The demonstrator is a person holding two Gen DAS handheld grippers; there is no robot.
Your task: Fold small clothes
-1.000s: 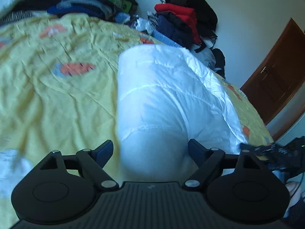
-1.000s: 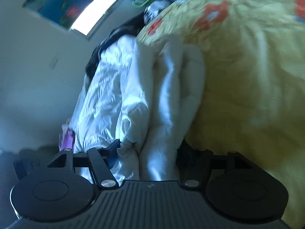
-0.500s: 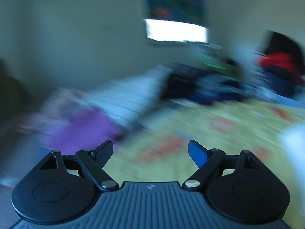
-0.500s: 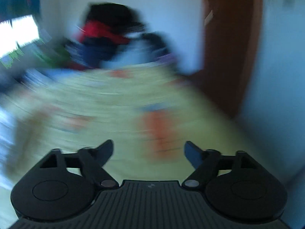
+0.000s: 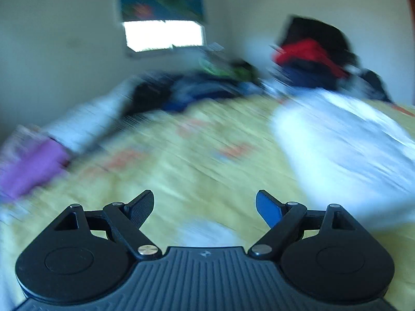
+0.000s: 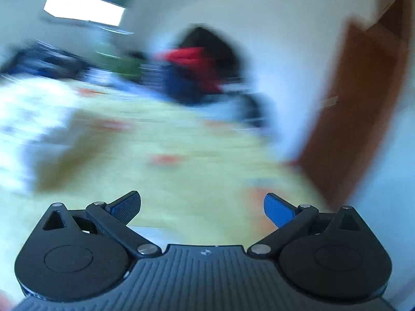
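Both tools are up off the bed with nothing in them. The left gripper (image 5: 205, 204) has its jaws spread wide, only yellow cover showing through the gap, and the right gripper (image 6: 202, 206) is the same, jaws spread wide over bare bedspread.

Everything beyond the fingers is smeared by motion, so edges and folds are hard to make out. Just ahead of the left gripper there is a pale whitish patch (image 5: 207, 233) on the cover, low between the fingers; I cannot tell what it is. The yellow bedspread (image 5: 181, 160) with orange blotches fills the middle of both views.

The one white garment (image 5: 345, 145) lies on the bedspread to the right of the left gripper, well apart from its fingers; in the right wrist view it sits at the left side and is cut off by the frame (image 6: 28, 119). Whether it is folded cannot be read through the blur.

At the far left lies one purple cloth (image 5: 28, 165), partly cut off. Along the far edge of the bed there are two heaps: a dark blue and black pile (image 5: 192, 90) and a taller red and black stack (image 5: 311, 59). Behind them are one bright window (image 5: 163, 36) and, on the right, one brown door (image 6: 358, 108).
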